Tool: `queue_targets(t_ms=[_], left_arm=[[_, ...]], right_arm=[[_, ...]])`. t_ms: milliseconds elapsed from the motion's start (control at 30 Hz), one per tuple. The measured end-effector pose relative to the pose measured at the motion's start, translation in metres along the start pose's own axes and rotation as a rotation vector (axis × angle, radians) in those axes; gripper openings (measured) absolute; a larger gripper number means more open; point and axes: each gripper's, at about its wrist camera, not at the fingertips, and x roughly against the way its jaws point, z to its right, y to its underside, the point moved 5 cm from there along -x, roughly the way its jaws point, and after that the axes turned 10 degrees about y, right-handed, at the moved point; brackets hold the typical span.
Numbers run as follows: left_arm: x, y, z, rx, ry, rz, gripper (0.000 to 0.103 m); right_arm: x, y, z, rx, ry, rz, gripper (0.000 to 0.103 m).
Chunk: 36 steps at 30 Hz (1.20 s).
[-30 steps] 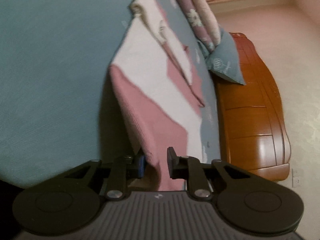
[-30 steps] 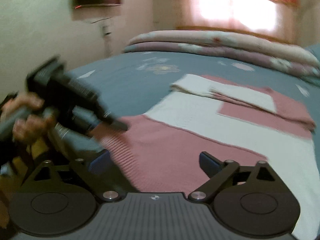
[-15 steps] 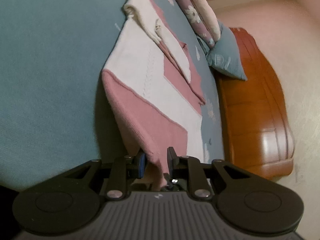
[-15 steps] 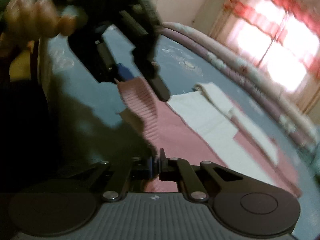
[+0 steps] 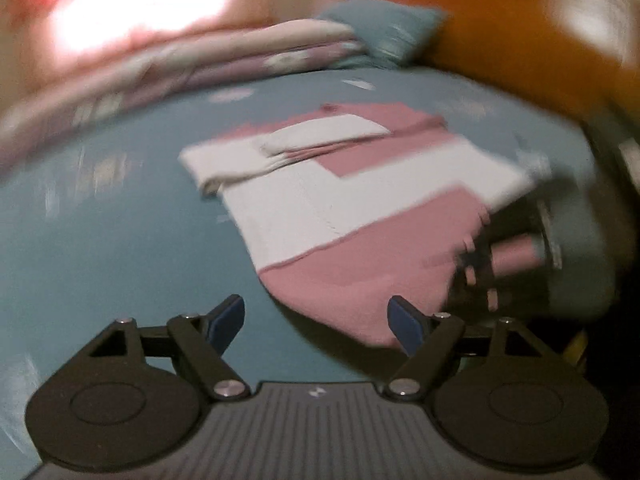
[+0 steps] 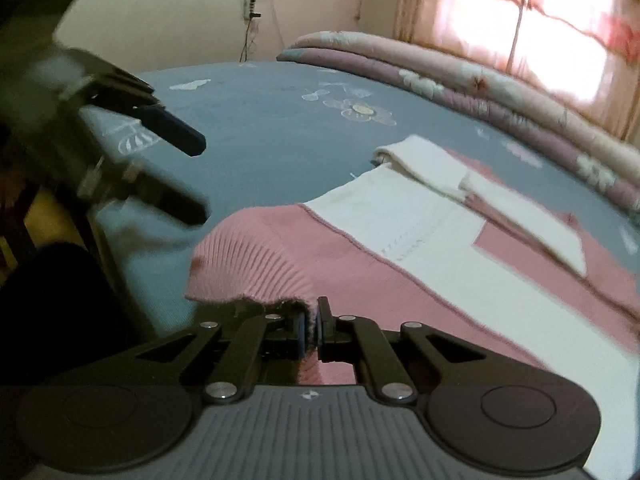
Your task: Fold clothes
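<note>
Both grippers changed, left gripper (image 5: 318,322) now spread empty, right gripper (image 6: 312,326) still pinching sweater (image 6: 256,256) hem.

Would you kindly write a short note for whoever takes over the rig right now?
Right claw: shut on the pink hem of the sweater, lifting it.
Left claw: open, empty, beside the hem's other corner.
Sweater lies on the bed, sleeves already folded across the body.
Left to do: grip the free corner with the left, then fold the hem up toward the collar.
</note>
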Motion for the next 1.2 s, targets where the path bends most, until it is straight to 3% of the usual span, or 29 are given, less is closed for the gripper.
queue_targets(t_ms=[100, 600, 700, 800, 900, 967, 1133, 1200], left_arm=[[0.002, 0.002, 0.031, -0.218, -0.025, -0.007, 0.079], [-0.062, 0.018, 0.113, -0.884, -0.271, -0.097, 0.079], [-0.077, 0.015, 0.116, -0.971, -0.325, -0.102, 0.075], [-0.085, 0.012, 0.118, -1.016, -0.338, -0.096, 0.071], [-0.09, 0.009, 0.12, -1.035, -0.319, -0.12, 0.06], [-0.091, 0.007, 0.12, -1.014, -0.285, -0.142, 0.042], [-0.092, 0.007, 0.12, -0.997, -0.266, -0.164, 0.016], [-0.093, 0.007, 0.12, -0.983, -0.27, -0.17, 0.011]], right_arm=[[0.002, -0.002, 0.006, -0.053, -0.032, -0.018, 0.007], [0.001, -0.012, 0.008, -0.041, -0.063, -0.059, 0.007], [0.002, -0.013, 0.007, -0.032, -0.067, -0.061, 0.007], [0.004, -0.014, 0.007, -0.02, -0.07, -0.058, 0.007], [0.003, -0.014, 0.008, -0.012, -0.074, -0.059, 0.007], [0.002, -0.014, 0.008, -0.01, -0.076, -0.059, 0.007], [0.002, -0.014, 0.013, -0.022, -0.071, -0.053, 0.008], [0.003, -0.014, 0.014, -0.03, -0.072, -0.052, 0.009]])
